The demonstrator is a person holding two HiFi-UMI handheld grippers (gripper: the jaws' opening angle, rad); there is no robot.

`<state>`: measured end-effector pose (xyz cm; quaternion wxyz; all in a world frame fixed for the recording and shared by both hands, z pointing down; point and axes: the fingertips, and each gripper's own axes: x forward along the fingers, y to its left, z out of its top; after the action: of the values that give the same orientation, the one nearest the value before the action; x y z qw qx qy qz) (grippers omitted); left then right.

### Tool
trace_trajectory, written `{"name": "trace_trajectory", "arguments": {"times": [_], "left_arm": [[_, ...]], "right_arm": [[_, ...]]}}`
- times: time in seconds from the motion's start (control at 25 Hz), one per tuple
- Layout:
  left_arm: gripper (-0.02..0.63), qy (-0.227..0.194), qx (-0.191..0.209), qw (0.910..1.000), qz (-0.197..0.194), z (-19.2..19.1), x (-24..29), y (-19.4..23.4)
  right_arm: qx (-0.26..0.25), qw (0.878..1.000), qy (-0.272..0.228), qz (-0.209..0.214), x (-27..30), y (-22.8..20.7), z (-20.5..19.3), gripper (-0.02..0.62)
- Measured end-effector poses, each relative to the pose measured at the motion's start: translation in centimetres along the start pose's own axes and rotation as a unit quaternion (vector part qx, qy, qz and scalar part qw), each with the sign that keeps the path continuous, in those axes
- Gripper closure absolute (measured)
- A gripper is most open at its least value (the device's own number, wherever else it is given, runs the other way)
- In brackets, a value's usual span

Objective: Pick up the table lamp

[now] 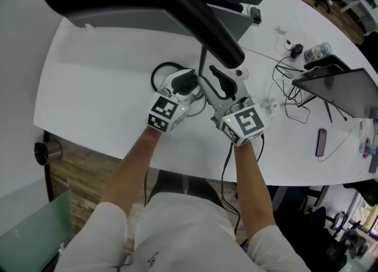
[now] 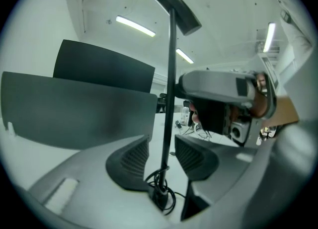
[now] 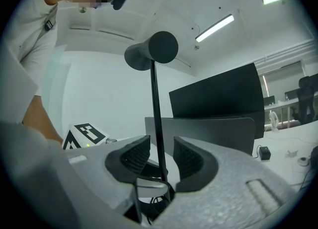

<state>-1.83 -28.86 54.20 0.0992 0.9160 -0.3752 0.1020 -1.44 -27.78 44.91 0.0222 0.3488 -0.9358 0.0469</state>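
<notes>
The lamp pole point(image 2: 170, 74) stands untouched between the left tool's point(image 2: 162, 157) and right tool's point(image 3: 163, 157) spread pads point(image 3: 130, 157); a monitor point(image 2: 74, 109) blocks beyond.

Held left tongs point(image 1: 184, 82) and right tongs point(image 1: 223, 85) out side by side, close together, on arms point(image 1: 134, 160) stretched forward, with jaws of both spread wide, pads pressing on nothing.

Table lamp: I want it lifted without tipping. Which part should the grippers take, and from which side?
Probably the thin upright stem, low down. It is the only part slim enough to fit between the jaws, and the broad head sits high, so a low grip may wobble. Come in level, one gripper from each side. The left gripper and right gripper straddle it now, jaws open.
</notes>
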Motion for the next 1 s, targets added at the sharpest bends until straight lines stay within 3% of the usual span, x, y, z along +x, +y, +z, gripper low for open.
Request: {"name": "trace_trajectory", "arguments": {"times": [0.32, 0.84, 0.92, 1.0], "left_arm": [[0.460, -0.010, 0.000, 0.9999, -0.011, 0.0, 0.4, -0.2], [0.518, -0.015, 0.007, 0.9994, -0.031, -0.1, 1.2, -0.4], [0.523, -0.015, 0.011, 0.9992, -0.036, -0.1, 1.2, -0.5], [0.543, -0.014, 0.016, 0.9990, -0.040, -0.2, 1.3, -0.6]], "right_arm": [[0.004, 1.000, -0.003, -0.009, 0.5, -0.1, -0.3, 0.451], [-0.018, 0.999, -0.002, 0.029, 2.5, 0.7, 1.0, 0.459], [-0.016, 0.999, -0.003, 0.029, 2.4, 0.6, 0.9, 0.507], [-0.018, 0.999, -0.003, 0.032, 2.4, 0.7, 0.8, 0.512]]}}
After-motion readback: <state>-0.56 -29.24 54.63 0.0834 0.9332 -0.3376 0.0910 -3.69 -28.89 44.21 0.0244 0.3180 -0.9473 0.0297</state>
